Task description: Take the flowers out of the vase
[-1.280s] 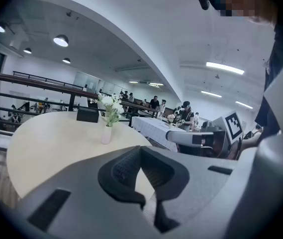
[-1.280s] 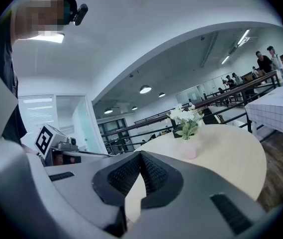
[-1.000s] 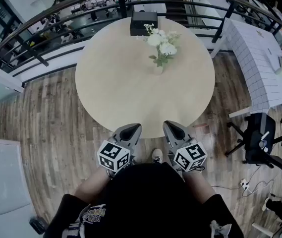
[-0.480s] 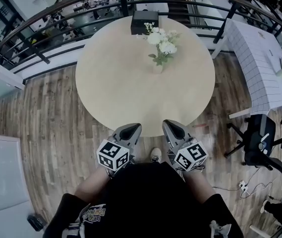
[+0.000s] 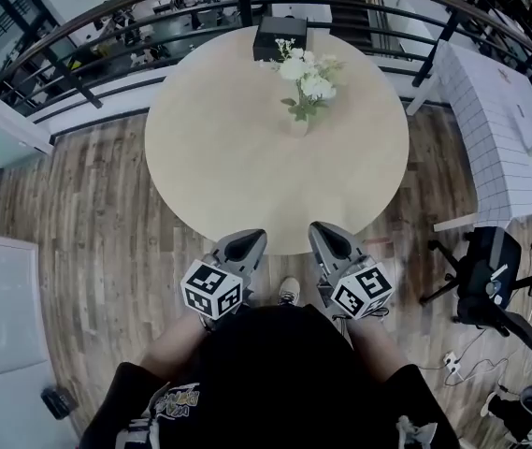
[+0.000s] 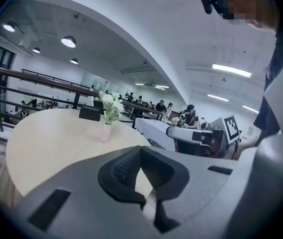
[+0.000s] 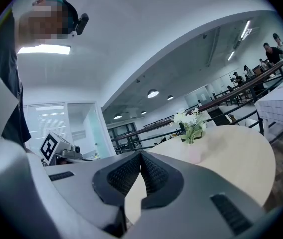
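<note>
White flowers [image 5: 308, 75] with green leaves stand in a small pale pink vase [image 5: 299, 129] on the far half of a round beige table [image 5: 247, 176]. The same flowers [image 6: 109, 103] and vase [image 6: 105, 132] show in the left gripper view, and the flowers [image 7: 191, 121] again in the right gripper view. My left gripper [image 5: 248, 240] and right gripper [image 5: 321, 235] hover side by side at the table's near edge, far from the vase. Both are shut with nothing between their jaws.
A black box [image 5: 280, 36] sits at the table's far edge behind the flowers. A dark railing [image 5: 135, 26] curves behind the table. A white grid-cloth table [image 5: 499, 120] and a black office chair [image 5: 490, 269] stand to the right on the wooden floor.
The head view has shifted slightly; the grippers keep their place at the table's near edge, both still shut.
</note>
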